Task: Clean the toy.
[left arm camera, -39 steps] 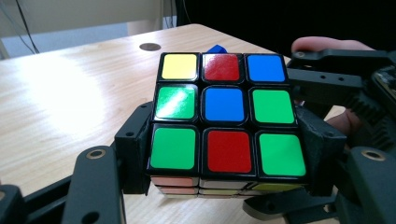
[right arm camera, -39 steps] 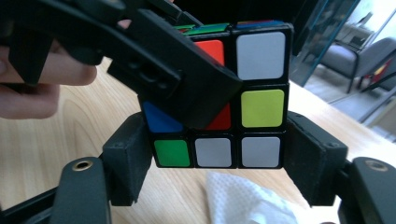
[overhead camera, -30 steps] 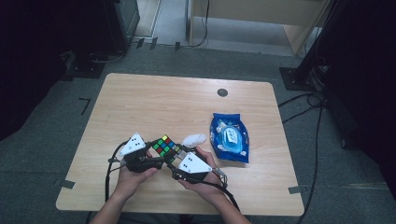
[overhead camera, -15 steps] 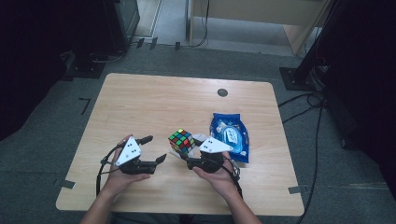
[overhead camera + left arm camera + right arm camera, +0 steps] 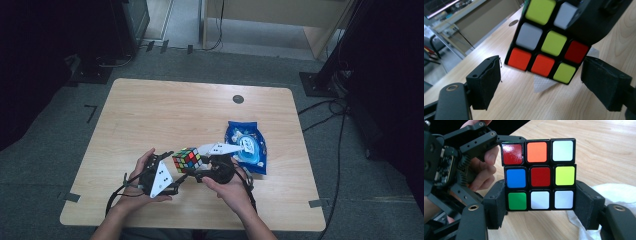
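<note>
A scrambled colour cube (image 5: 186,159) hangs above the wooden table (image 5: 175,110) near its front edge. My right gripper (image 5: 194,166) is shut on it; in the right gripper view both pads (image 5: 496,205) press the sides of the bottom row of the cube (image 5: 540,175). My left gripper (image 5: 175,167) is open just left of the cube, and its jaws have just been closing a little. In the left gripper view the cube's (image 5: 554,42) lower edge sits between the two pads (image 5: 486,82) of the left gripper (image 5: 544,66), touching neither. The left gripper (image 5: 471,142) faces the cube's upper left corner.
A blue packet (image 5: 245,147) lies on the table right of my right hand. A white tissue (image 5: 609,192) lies on the wood under the cube. A round dark grommet (image 5: 238,99) is set in the table's far side.
A second ago both grippers were at the cube. The left gripper let go and drew off to the left, and has now come back beside the cube, which stays in the right gripper.
</note>
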`<action>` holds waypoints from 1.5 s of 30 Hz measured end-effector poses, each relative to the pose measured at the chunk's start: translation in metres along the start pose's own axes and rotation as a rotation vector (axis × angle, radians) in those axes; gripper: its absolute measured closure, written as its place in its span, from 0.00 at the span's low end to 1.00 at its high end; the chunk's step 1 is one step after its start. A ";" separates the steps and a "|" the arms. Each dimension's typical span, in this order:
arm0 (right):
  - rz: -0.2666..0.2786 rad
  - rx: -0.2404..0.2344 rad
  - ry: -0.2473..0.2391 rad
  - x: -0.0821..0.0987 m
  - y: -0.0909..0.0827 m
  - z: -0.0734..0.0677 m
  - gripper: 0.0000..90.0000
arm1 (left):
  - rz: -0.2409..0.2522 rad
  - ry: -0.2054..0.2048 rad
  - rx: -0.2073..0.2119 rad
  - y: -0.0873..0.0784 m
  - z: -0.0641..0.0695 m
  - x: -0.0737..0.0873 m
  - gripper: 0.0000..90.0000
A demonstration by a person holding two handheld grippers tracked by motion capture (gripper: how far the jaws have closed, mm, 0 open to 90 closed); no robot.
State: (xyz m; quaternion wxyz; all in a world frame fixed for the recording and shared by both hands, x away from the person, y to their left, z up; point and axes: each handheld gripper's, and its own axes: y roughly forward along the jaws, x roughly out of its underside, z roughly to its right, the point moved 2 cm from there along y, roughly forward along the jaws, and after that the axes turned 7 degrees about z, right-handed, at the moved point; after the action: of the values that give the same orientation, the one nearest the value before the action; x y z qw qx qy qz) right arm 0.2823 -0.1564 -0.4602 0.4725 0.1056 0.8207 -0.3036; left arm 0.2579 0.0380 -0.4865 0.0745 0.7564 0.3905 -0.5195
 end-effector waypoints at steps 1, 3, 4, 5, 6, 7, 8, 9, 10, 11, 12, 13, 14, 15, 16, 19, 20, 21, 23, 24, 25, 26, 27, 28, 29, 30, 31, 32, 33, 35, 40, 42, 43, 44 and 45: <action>-0.002 -0.006 0.003 0.000 0.001 0.000 0.39 | -0.003 0.012 -0.001 0.001 0.002 0.000 0.22; -0.019 -0.017 0.029 0.001 0.002 -0.002 0.39 | -0.010 0.026 -0.006 0.002 0.004 0.000 0.24; -0.026 -0.017 0.033 0.001 0.003 -0.002 0.39 | -0.011 0.030 -0.018 0.003 0.005 0.000 0.27; -0.031 -0.020 0.033 0.002 0.004 -0.003 0.39 | -0.006 0.030 -0.021 0.003 0.005 0.000 0.30; -0.038 -0.029 0.039 0.002 0.005 -0.003 0.39 | -0.004 0.033 -0.015 0.002 0.006 0.000 0.33; -0.035 -0.033 0.045 0.002 0.005 -0.002 0.39 | -0.003 0.048 -0.014 0.003 0.007 0.000 0.34; -0.028 -0.034 0.052 0.002 0.005 -0.002 0.39 | -0.002 0.055 -0.016 0.002 0.008 0.000 0.37; -0.023 -0.038 0.056 0.002 0.005 -0.001 0.39 | -0.001 0.044 -0.011 0.003 0.007 0.000 0.37; -0.015 -0.046 0.053 0.002 0.005 0.000 0.39 | -0.002 0.026 -0.005 0.003 0.006 0.001 0.38; -0.015 -0.046 0.053 0.002 0.005 0.000 0.39 | -0.002 0.026 -0.005 0.003 0.006 0.001 0.38; 0.018 -0.062 0.056 0.001 0.003 0.003 0.38 | -0.011 0.003 -0.011 0.003 0.003 0.002 0.38; 0.032 -0.064 0.061 0.000 0.001 0.004 0.39 | -0.031 -0.028 -0.027 0.002 -0.003 0.005 0.38; 0.057 -0.069 0.069 -0.002 -0.002 0.006 0.39 | -0.031 -0.028 -0.027 0.002 -0.003 0.005 0.38; 0.079 -0.073 0.074 -0.003 -0.005 0.009 0.39 | -0.055 -0.080 -0.052 0.002 -0.012 0.011 0.38; 0.098 -0.062 0.078 -0.004 -0.007 0.011 0.39 | -0.067 -0.106 -0.062 0.001 -0.017 0.015 0.38; 0.110 0.034 0.050 0.000 -0.005 0.019 0.41 | -0.087 -0.182 -0.089 -0.001 -0.030 0.022 0.38; 0.100 0.097 0.015 0.005 0.000 0.022 0.43 | -0.093 -0.193 -0.092 -0.001 -0.033 0.023 0.38; 0.087 0.152 -0.007 0.010 0.006 0.024 0.43 | -0.093 -0.193 -0.092 -0.001 -0.033 0.023 0.38; 0.061 0.228 -0.039 0.020 0.021 0.028 0.44 | -0.105 -0.209 -0.103 -0.001 -0.036 0.025 0.38; 0.049 0.245 -0.057 0.024 0.027 0.028 0.44 | -0.103 -0.215 -0.100 -0.001 -0.035 0.025 0.38; 0.036 0.261 -0.089 0.027 0.034 0.027 0.45 | -0.099 -0.220 -0.094 -0.002 -0.035 0.024 0.38; 0.026 0.281 -0.119 0.030 0.039 0.026 0.46 | -0.099 -0.220 -0.094 -0.002 -0.035 0.024 0.38; 0.015 0.298 -0.146 0.031 0.043 0.025 0.48 | -0.092 -0.233 -0.082 -0.002 -0.034 0.023 0.38; 0.007 0.319 -0.162 0.033 0.046 0.026 0.50 | -0.088 -0.239 -0.071 -0.002 -0.033 0.023 0.38; -0.005 0.342 -0.166 0.034 0.049 0.027 0.55 | -0.085 -0.244 -0.057 -0.002 -0.033 0.023 0.38; -0.016 0.361 -0.157 0.035 0.050 0.028 0.58 | -0.082 -0.248 -0.048 -0.002 -0.033 0.023 0.38; -0.022 0.370 -0.158 0.036 0.050 0.030 0.63 | -0.080 -0.253 -0.037 -0.002 -0.033 0.023 0.38; -0.035 0.376 -0.159 0.038 0.050 0.031 0.70 | -0.076 -0.261 -0.027 -0.002 -0.033 0.022 0.38; -0.054 0.382 -0.160 0.040 0.050 0.033 0.77 | -0.071 -0.272 -0.019 -0.002 -0.033 0.022 0.38; -0.061 0.382 -0.150 0.042 0.048 0.035 0.89 | -0.063 -0.291 -0.010 -0.003 -0.034 0.021 0.38; 0.039 0.307 -0.085 0.033 0.031 0.034 0.98 | -0.030 -0.308 0.027 -0.004 -0.031 0.017 0.38; 0.124 0.249 -0.087 0.023 0.021 0.027 0.98 | -0.023 -0.300 0.052 -0.003 -0.027 0.016 0.38; 0.154 0.227 -0.096 0.019 0.016 0.023 0.98 | -0.019 -0.295 0.067 -0.001 -0.024 0.015 0.38; 0.174 0.206 -0.099 0.015 0.013 0.019 0.98 | -0.014 -0.289 0.080 0.000 -0.021 0.013 0.38; 0.191 0.185 -0.100 0.012 0.010 0.015 0.99 | -0.009 -0.280 0.095 0.001 -0.017 0.012 0.38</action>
State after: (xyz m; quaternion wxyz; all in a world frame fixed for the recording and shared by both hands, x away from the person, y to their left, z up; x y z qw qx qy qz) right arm 0.2918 -0.1586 -0.4798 0.5279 0.2108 0.7508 -0.3364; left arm 0.2728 0.0527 -0.4888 0.0899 0.6774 0.3547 -0.6382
